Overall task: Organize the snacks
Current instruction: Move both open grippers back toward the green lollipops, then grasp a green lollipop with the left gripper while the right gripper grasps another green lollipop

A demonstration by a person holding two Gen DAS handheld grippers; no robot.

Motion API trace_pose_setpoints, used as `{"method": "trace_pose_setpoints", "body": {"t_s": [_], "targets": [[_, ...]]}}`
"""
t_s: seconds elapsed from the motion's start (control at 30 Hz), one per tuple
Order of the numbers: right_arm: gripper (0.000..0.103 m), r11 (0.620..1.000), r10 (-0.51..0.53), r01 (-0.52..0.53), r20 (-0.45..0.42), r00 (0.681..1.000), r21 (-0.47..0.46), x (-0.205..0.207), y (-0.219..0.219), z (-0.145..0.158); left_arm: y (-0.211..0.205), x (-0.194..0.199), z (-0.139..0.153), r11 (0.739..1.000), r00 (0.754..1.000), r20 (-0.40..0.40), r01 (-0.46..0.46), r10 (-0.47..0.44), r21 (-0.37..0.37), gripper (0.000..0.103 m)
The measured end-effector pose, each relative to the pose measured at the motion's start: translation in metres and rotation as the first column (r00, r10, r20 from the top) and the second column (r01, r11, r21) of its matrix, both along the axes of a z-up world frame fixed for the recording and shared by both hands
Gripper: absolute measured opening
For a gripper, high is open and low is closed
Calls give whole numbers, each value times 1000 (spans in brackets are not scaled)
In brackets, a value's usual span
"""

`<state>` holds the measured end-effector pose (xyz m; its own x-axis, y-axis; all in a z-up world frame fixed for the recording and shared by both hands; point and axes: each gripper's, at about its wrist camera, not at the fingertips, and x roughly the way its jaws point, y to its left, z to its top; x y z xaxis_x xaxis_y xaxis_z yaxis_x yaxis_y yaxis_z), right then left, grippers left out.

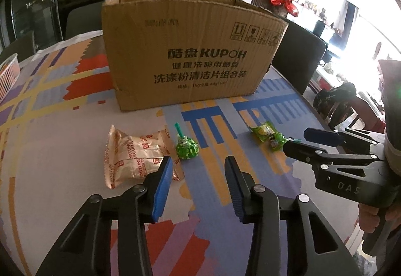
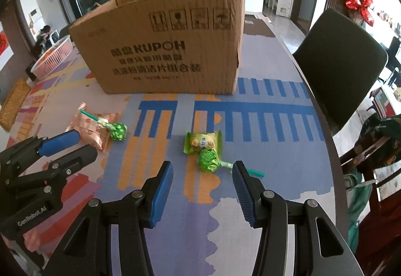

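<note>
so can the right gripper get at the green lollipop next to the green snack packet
Probably yes. The right gripper is open and empty, and the green lollipop lies just ahead of its fingertips on the tablecloth, touching the green snack packet, with nothing over it.

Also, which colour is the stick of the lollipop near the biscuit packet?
Teal green stick, clearest in the left wrist view.

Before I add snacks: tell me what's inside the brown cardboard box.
Only the brown cardboard box and its open top rim show from both views. Its tall front wall hides the interior, so contents cannot be seen.
</note>
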<state>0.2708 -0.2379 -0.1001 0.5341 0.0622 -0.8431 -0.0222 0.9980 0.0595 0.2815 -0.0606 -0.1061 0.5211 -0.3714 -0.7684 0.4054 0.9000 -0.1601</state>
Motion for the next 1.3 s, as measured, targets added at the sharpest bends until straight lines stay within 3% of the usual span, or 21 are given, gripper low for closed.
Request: {"method": "trace_pose_setpoints", "body": {"t_s": [0.17,0.6,0.9,1.3], "targets": [[50,1000,-2,1,-7,1000,-15,4,0,-6,-4,11,-9,1000,1000,-14,4,-3,20,35],[50,1000,-11,11,-43,999,5,15,-10,-19,-21,34,-23,998,1000,-13,18,-17,60,31],[50,999,2,2,-62,998,53,21,-16,-25,-28,39,-30,998,999,-42,30,-28,49,28],[45,999,2,1,-58,998,42,32,-22,-30,-31,37,-33,999,998,-61,24,-22,37,25]]}}
